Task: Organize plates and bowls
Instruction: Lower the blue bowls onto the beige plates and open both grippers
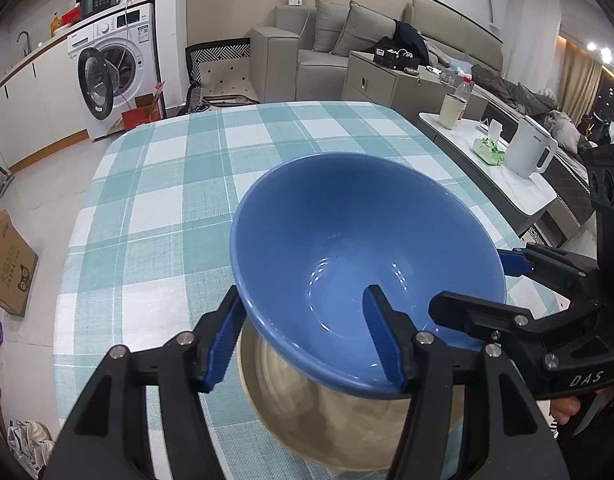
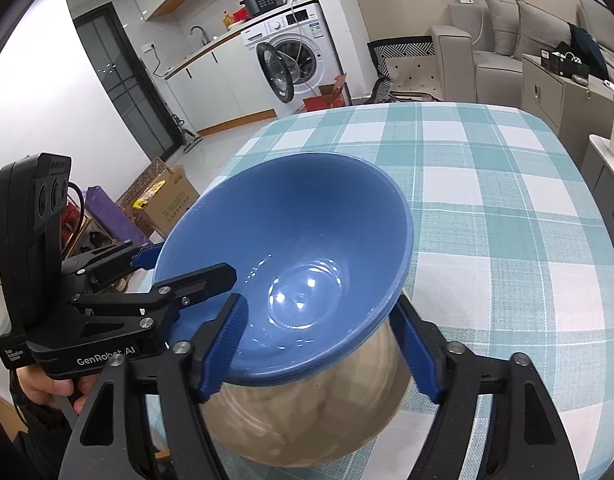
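2 grippers flank bowl (image 1: 347, 240) — kettle (image 1: 529, 152) beyond.

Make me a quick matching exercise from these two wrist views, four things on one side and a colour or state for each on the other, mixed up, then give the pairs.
Things:
1. bowl straddled by both grippers
2. plate under that bowl
3. tablecloth
4. washing machine door

Colour or state:
A. hanging open
B. beige
C. teal and white check
D. blue

Pairs: 1-D, 2-B, 3-C, 4-A
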{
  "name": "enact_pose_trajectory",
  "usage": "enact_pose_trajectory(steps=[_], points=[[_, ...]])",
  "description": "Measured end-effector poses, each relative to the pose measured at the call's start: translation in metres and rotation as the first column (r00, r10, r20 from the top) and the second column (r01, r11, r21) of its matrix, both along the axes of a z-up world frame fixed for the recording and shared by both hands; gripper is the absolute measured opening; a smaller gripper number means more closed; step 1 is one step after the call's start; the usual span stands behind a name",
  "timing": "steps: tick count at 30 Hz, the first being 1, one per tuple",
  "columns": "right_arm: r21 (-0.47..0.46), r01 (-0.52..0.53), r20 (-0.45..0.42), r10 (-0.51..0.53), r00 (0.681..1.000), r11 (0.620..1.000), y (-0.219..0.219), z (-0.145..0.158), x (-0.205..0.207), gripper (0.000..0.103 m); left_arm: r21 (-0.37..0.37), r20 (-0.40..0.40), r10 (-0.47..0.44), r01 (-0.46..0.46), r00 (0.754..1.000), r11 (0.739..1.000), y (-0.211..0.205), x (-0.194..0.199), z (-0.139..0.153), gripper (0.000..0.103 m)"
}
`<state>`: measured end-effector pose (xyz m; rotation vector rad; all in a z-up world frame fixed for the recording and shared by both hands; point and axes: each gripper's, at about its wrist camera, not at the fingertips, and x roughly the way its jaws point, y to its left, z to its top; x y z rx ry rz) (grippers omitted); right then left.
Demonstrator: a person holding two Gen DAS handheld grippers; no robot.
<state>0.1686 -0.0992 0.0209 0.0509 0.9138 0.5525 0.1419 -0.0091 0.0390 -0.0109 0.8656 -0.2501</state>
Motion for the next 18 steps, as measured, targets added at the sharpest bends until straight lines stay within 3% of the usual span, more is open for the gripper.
enact_pose_trajectory(steps=[2, 4, 8, 10, 18], points=[[-0.007, -0.007, 0.009, 0.007, 1.000, 1.000, 0.001, 0.001, -0.001, 0.086, 0.015, 0.020, 0.000, 0.000, 1.000, 1.000, -0.001, -0.004, 0.001, 0.069], [-0.013, -0.008, 0.014, 0.008, 1.000, 1.000, 0.000, 0.000, -0.001, 0.087, 0.032, 0.045, -0.004, 0.003, 0.999, 0.999, -0.002, -0.007, 0.003, 0.082], [-0.008, -0.014, 0.016, 0.014, 1.000, 1.000, -0.002, 0.000, -0.002, 0.094, 0.038, 0.072, 0.001, -0.003, 0.997, 0.999, 0.001, -0.011, 0.004, 0.088], [-0.007, -0.016, 0.020, 0.016, 1.000, 1.000, -0.003, 0.000, -0.003, 0.098, 0.035, 0.074, 0.020, -0.023, 0.997, 0.999, 0.004, -0.010, 0.003, 0.097], [-0.018, -0.018, 0.060, 0.019, 0.998, 1.000, -0.006, 0.001, -0.006, 0.102, 0.027, 0.096, 0.040, -0.043, 0.995, 0.999, 0.012, -0.015, 0.002, 0.103]])
